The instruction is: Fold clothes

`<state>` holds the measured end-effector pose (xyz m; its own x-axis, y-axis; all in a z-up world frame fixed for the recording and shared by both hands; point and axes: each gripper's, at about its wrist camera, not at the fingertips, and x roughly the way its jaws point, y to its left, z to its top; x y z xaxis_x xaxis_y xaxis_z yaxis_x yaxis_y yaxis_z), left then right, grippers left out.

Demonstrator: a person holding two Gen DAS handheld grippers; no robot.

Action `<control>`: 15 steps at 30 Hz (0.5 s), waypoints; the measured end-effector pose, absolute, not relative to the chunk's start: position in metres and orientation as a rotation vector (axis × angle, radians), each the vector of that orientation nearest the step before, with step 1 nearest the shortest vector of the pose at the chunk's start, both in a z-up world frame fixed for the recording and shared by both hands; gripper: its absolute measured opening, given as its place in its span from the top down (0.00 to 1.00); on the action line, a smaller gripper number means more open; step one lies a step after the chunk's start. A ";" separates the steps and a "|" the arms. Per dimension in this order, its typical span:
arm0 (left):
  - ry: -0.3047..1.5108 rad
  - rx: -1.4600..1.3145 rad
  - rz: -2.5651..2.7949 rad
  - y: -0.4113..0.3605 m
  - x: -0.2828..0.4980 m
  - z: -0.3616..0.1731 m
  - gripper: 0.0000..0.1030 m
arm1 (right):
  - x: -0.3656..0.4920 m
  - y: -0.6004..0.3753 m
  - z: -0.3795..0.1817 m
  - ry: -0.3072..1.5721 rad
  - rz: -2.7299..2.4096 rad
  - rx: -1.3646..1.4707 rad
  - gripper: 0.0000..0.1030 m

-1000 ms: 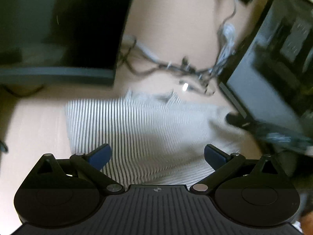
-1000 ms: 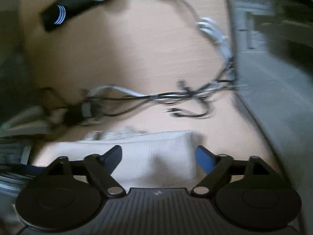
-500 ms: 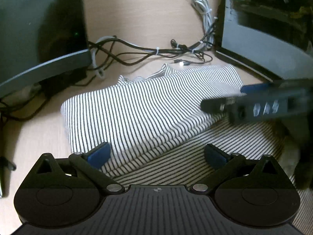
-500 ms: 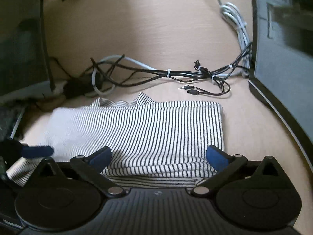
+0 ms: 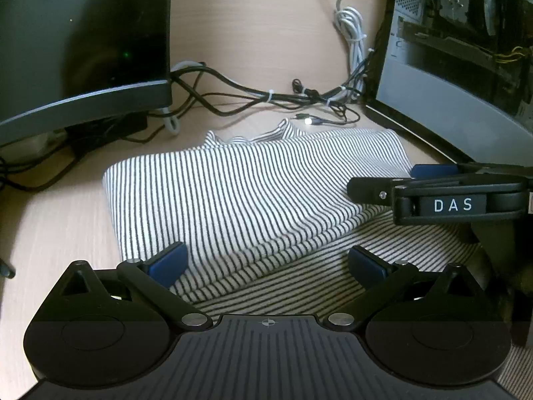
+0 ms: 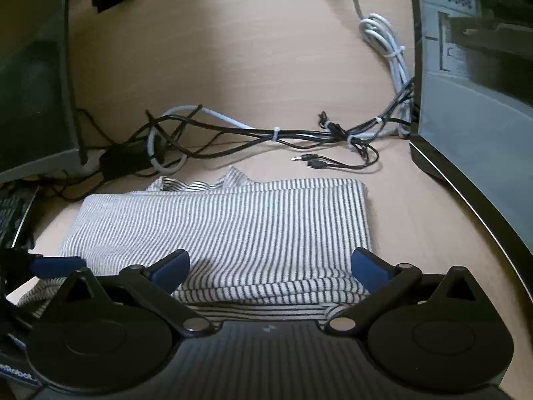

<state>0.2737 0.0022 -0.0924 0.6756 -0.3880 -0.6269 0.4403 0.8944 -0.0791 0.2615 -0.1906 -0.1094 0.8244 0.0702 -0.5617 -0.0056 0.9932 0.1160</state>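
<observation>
A striped shirt [image 6: 233, 230] is lying folded over on the desk [image 6: 233, 50], one more fold seemingly left. Nothing is being held by the wide-open left gripper [image 5: 266, 263] or right gripper [image 6: 269, 266].

dim, warm light, both views sharp; fisheye bends the edges, soft shadow just ahead of the right claw [image 6: 269, 266], corners dark.

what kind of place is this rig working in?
Most likely a home or office computer desk, not a laundry area. The striped garment lies on a light wood desktop between a monitor and an open PC tower, with tied cable bundles behind it.
</observation>
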 end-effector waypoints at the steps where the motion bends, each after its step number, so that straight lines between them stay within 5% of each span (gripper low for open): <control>1: 0.687 0.081 -0.466 0.002 0.274 -0.092 0.00 | 0.264 -0.189 -0.110 0.617 0.040 0.093 0.00; 12: 0.696 0.095 -0.470 0.002 0.274 -0.092 0.00 | 0.280 -0.209 -0.095 0.813 -0.014 0.079 0.03; 13: 0.692 0.073 -0.476 0.005 0.274 -0.092 0.00 | 0.277 -0.220 -0.093 0.811 -0.050 0.119 0.08; 15: 0.685 0.029 -0.486 0.011 0.275 -0.092 0.00 | 0.270 -0.235 -0.077 0.749 -0.111 0.157 0.38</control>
